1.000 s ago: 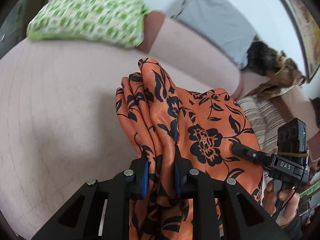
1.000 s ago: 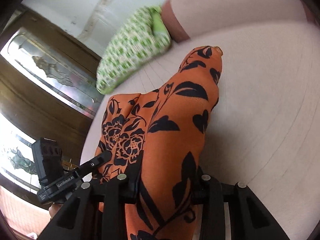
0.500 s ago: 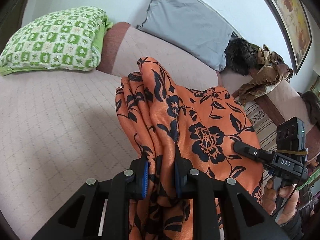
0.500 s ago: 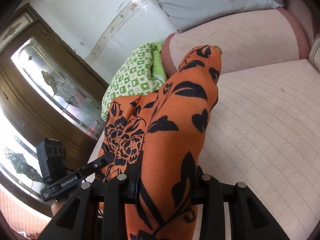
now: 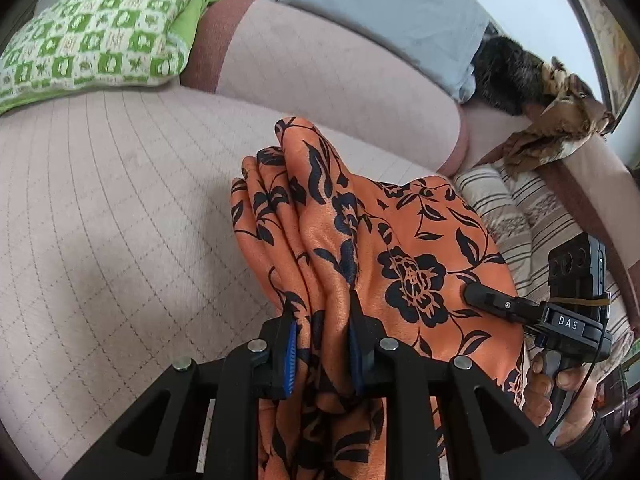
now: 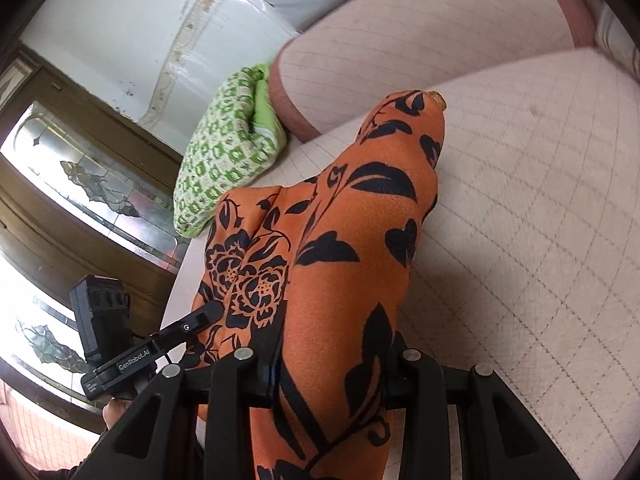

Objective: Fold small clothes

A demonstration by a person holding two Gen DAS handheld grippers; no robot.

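Left gripper (image 5: 322,344) pinching bunched orange cloth (image 5: 392,248) between blue pads (image 5: 291,354). Right gripper (image 6: 332,356) clamping same cloth (image 6: 352,240); its pads mostly hidden by fabric. Cloth hanging between both grippers, draping over them above pink quilted bed (image 5: 100,220), probably not touching it. Green pillow (image 5: 92,36) lying at bed's head.

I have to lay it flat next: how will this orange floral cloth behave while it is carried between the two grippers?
Probably floppy: the orange floral cloth bunches into soft folds at the left gripper and drapes over the right gripper. Its sheen suggests a smooth, possibly slippery fabric. It looks thin and likely light.
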